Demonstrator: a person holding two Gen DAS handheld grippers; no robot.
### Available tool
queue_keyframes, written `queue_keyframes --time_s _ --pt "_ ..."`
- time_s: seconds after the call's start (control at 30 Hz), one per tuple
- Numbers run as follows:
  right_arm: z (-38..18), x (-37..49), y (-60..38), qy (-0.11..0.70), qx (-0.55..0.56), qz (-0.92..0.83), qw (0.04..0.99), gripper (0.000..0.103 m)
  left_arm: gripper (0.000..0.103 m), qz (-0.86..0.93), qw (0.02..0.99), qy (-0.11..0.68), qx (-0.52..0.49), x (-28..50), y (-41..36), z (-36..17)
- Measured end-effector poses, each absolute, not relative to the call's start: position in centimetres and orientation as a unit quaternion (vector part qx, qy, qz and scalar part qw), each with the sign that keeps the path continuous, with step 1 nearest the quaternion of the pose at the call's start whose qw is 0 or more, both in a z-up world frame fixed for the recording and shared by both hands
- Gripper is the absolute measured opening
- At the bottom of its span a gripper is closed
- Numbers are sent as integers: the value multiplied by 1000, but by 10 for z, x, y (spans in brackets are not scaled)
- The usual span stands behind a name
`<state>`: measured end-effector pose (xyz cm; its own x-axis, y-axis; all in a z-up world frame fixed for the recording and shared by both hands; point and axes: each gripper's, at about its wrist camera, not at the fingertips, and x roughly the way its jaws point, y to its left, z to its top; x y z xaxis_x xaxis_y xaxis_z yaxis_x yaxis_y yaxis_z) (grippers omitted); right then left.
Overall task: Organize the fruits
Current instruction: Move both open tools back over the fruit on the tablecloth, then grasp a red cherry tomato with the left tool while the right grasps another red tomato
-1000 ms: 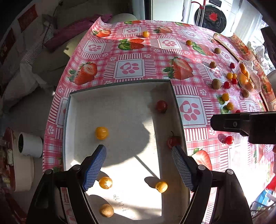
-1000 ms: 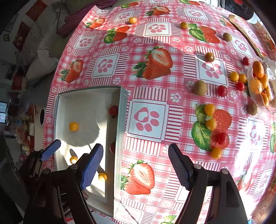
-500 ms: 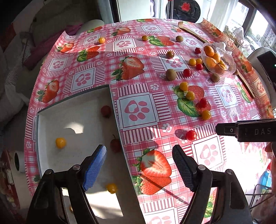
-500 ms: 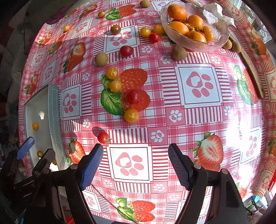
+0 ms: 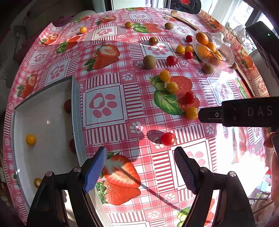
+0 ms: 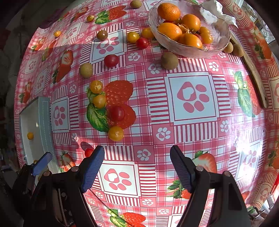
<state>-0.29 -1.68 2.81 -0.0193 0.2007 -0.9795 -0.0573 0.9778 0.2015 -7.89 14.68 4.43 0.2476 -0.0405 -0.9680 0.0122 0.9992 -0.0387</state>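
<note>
Nearby, red tomato (image 5: 168,138) beside tray (image 5: 76,111).

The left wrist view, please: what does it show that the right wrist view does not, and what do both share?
Only the left wrist view shows two red tomatoes against the white tray's near wall, and the right gripper's black body reaching in. Only the right wrist view shows the whole glass bowl interior with its oranges, plus two brown fruits beyond it. Both show the tray's yellow tomato, the stray red tomato and the clustered tomatoes.
</note>
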Motion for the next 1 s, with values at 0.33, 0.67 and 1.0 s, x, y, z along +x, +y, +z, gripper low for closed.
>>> queue_keyframes --time_s 0.33,0.67,1.0 --pt "17 22 1 703 28 115 702 67 80 -11 787 616 -24 -66 138 25" --pt "13 31 16 695 6 124 709 58 80 -2 783 621 -27 -54 130 14" --pt "13 32 36 691 -23 131 710 22 77 16 779 627 -21 -46 122 6"
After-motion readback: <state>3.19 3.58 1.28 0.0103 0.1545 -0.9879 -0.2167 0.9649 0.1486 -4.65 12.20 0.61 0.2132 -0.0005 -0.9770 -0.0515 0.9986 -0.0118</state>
